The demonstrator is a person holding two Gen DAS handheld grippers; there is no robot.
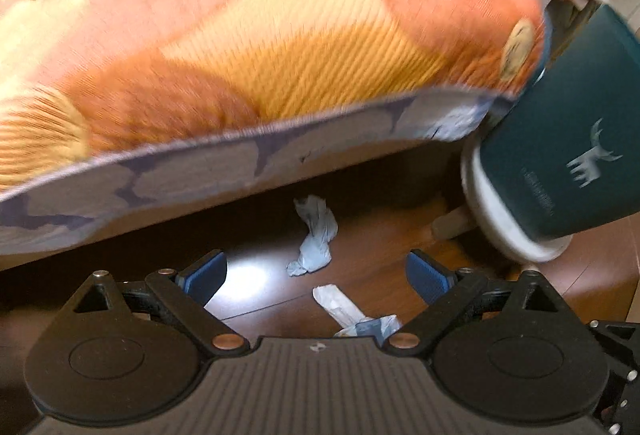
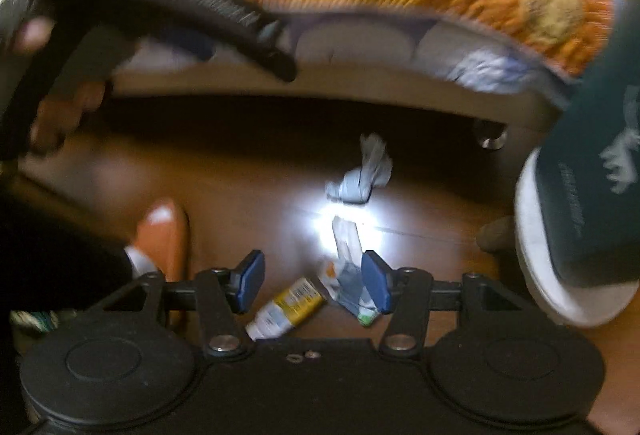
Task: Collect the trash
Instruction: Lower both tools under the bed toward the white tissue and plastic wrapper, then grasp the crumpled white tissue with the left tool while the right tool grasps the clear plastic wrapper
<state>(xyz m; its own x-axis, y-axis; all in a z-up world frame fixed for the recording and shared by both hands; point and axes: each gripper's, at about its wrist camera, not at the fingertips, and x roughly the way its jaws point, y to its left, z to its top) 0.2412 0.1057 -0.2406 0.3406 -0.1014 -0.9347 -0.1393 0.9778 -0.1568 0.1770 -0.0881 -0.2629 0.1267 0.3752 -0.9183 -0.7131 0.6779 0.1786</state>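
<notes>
Trash is all on the wooden floor [image 1: 256, 299] beside the bed, and none of it looks collected yet. A crumpled pale tissue [image 1: 314, 237] lies near the bed's lower edge, just out from the dark gap beneath it; a flattened paper wrapper [image 1: 340, 305] lies a little nearer the cameras, and in the right wrist view a small yellow-labelled bottle [image 2: 288, 309] lies on its side next to a bluish wrapper [image 2: 352, 287]. The left gripper [image 1: 316, 275] points steeply down at the floor with its jaws spread wide and nothing between its blue pads [image 1: 206, 273]; the tissue and the paper wrapper sit in its line but untouched. The right gripper [image 2: 316, 287] is likewise parted and empty, the bluish wrapper lying on the floor beyond its pads rather than pinched. A dark green bin [image 1: 560, 139] with a white rim stands tilted at the bed's right corner (presumably where the pieces should go, though its inside is hidden). By my reading the task is at its very start: every piece remains to be picked up and carried over.
</notes>
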